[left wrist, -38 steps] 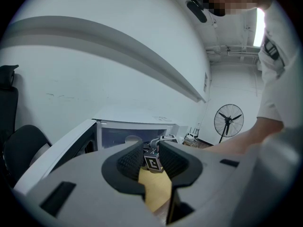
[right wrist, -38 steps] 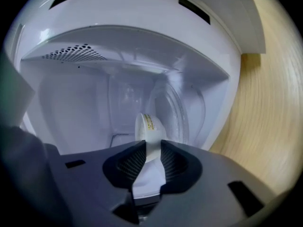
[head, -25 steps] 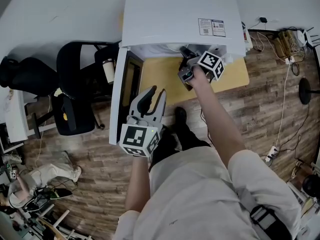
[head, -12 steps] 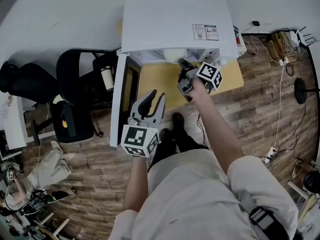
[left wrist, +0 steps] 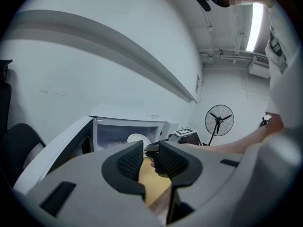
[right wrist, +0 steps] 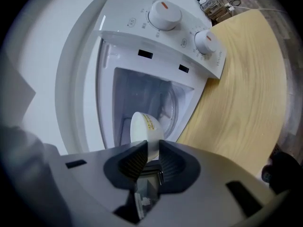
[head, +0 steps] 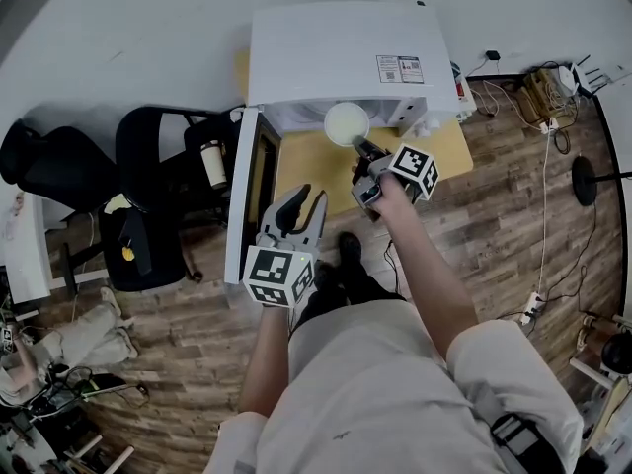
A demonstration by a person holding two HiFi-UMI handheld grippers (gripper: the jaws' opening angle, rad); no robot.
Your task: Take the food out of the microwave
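A: Left to right?

B: Microwave door [head: 240, 205] hangs open at left. Left gripper [head: 306, 201] is in front of it, jaws apart, nothing between. White bowl [head: 347, 123] is at the microwave [head: 346, 57] mouth, over the wooden table [head: 306, 161]. Right gripper [head: 363, 148] is clamped on the bowl's near rim.

A: Handling?

B: Judgement: stiff, glazed, so slick and breakable. Contents not readable, so weight is unknown. One rim pinch is narrow; keep it level, support the opposite rim if it sags.

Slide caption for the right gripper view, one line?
Right gripper grips a white bowl by its rim before the open microwave.
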